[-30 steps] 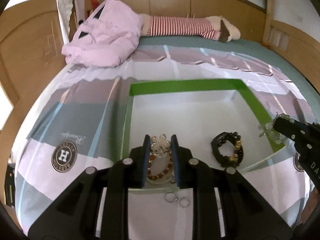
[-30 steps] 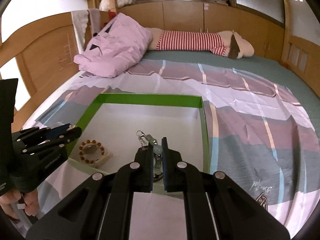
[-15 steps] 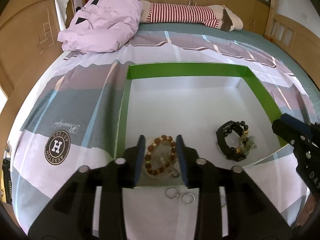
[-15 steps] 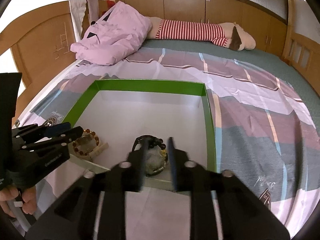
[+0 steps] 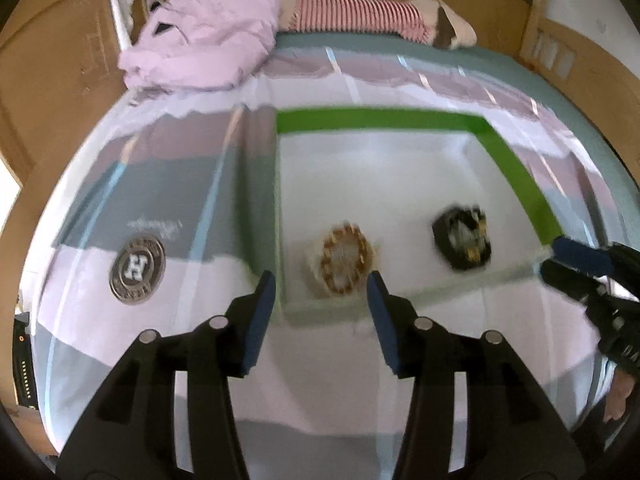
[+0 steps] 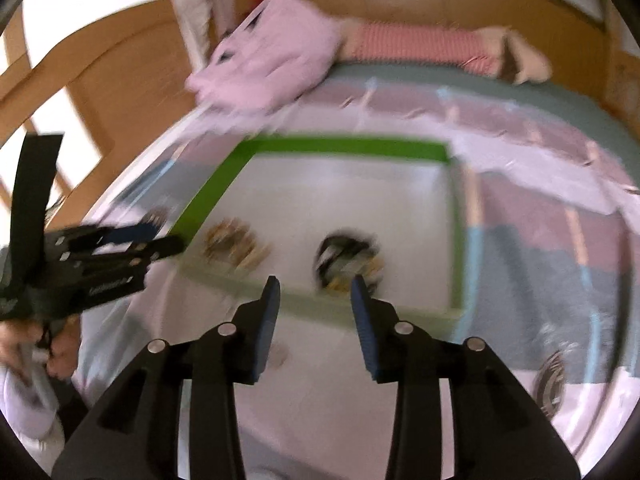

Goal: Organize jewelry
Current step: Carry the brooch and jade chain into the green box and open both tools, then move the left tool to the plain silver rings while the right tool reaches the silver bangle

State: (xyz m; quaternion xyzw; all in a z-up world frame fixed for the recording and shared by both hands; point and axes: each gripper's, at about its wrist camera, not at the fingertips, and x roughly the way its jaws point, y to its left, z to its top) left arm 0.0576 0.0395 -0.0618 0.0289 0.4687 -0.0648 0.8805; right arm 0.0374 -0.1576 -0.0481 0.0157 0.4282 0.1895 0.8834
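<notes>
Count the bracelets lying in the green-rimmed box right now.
2. A brown beaded bracelet lies near the box's front left corner; a black beaded bracelet lies to its right, apart from it. Motion blur could be hiding smaller pieces among them.

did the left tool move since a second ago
Yes. The left tool has opened and pulled back toward the camera side, away from the green tray; the brown bead bracelet it reached over now lies ahead of its tips.

Matt cloth bedspread [image 5: 168, 168], smooth green-rimmed box [image 5: 384, 118], wooden bed frame [image 5: 52, 92], beaded bracelet [image 5: 346, 258]
</notes>
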